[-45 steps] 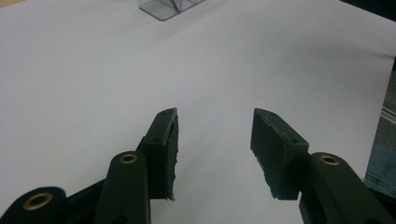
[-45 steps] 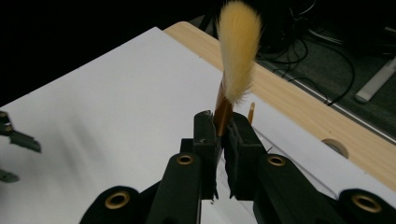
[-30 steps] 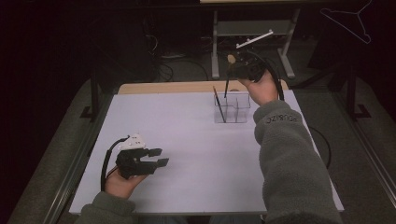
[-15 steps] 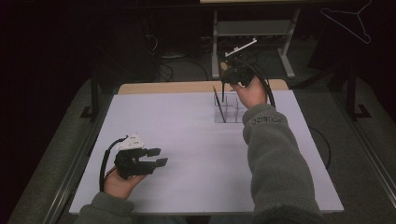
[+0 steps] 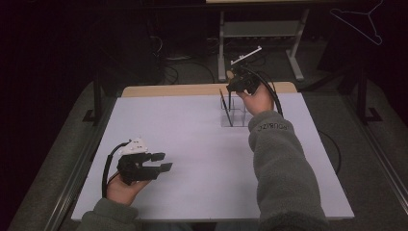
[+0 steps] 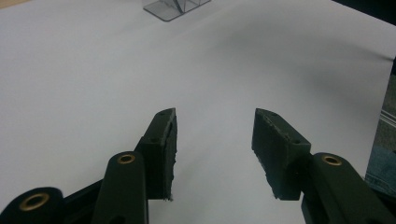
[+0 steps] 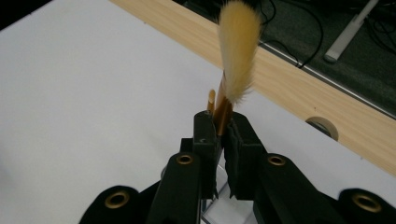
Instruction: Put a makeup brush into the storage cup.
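While the left gripper (image 5: pixel 161 162) rests low over the near left part of the white worktop (image 5: pixel 192 144) with its jaws apart and nothing between them, the right gripper (image 5: pixel 234 85) sits above a clear holder (image 5: pixel 234 114) near the far edge. Its jaws are clenched on a brush (image 7: pixel 232 74), gripping the orange ferrule just under the pale bristles, which point upward in the right gripper view. In the high view a second dark-handled brush (image 5: pixel 225 107) leans in the holder, just beside the held one.
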The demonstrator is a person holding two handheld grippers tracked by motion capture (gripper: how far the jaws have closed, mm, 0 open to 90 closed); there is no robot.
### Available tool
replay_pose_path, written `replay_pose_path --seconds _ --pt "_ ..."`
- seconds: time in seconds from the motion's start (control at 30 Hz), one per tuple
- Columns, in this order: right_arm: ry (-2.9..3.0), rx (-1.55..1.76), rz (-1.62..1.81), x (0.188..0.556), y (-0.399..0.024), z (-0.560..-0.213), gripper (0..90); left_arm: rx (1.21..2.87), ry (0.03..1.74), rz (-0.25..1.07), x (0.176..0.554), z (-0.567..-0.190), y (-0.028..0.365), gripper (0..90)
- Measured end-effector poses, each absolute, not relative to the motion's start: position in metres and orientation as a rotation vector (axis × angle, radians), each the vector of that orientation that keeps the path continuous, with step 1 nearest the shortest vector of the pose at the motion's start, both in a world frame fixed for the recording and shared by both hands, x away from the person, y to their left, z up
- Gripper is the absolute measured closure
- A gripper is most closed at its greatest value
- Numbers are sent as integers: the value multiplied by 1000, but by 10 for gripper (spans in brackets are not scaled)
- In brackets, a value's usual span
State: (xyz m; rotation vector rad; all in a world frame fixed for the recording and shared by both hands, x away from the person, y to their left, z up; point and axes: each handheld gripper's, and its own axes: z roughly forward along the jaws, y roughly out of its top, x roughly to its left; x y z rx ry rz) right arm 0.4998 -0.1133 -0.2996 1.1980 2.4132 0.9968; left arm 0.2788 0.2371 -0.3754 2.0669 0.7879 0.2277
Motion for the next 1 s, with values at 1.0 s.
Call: replay_pose_path --seconds 1.0 --pt "2487 1275 942 500 -106 -330 722 2068 789 229 279 -376 237 492"
